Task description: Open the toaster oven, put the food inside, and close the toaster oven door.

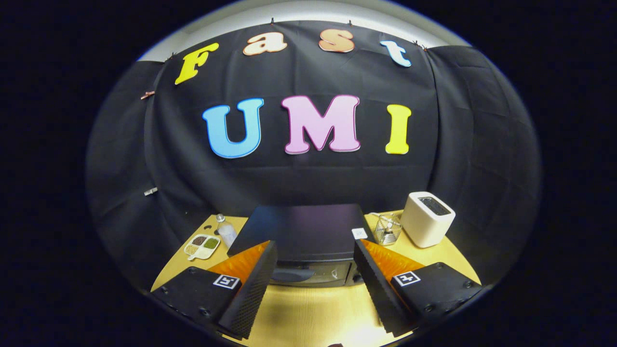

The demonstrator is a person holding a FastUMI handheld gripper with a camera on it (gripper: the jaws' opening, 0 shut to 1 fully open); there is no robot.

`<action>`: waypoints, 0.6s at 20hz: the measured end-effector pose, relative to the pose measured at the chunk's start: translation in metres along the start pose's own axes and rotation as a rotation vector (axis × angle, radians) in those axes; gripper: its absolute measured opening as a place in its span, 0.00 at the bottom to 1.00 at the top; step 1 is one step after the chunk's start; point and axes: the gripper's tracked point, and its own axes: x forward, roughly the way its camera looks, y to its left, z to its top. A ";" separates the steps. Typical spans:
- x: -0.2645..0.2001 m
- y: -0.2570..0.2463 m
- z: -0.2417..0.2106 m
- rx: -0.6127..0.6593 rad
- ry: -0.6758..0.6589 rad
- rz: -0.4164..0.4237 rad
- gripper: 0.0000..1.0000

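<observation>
Toaster oven (308,241), a black box-shaped appliance with a dark glass door, sits at the middle of the round pale wooden table (308,313), its door facing my camera and apparently shut, with a dark handle showing across the front. Its long axis runs side to side across my view, and its flat top reflects a faint purple sheen.

I see my gripper (315,289) with its two black ribbed fingers (250,294) spread wide apart, holding nothing; the oven's front shows in the gap just ahead of them, apart from both.

Right of the oven stand a small clear wire-framed container (388,229) and, beyond it, a white slot toaster (428,219) with rounded corners. Left of the oven lie a white four-compartment dish (202,246) of dark and green contents and a clear plastic bottle (226,230) on its side. Bare tabletop lies between the fingers and the oven door. I cannot make out the food from here.
</observation>
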 end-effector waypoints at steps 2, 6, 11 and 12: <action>-0.011 -0.018 0.030 0.007 -0.059 -0.007 0.99; -0.029 -0.058 0.075 -0.012 -0.163 -0.031 0.99; -0.049 -0.102 0.095 -0.032 -0.201 -0.031 0.99; -0.053 -0.109 0.100 -0.033 -0.217 -0.029 0.99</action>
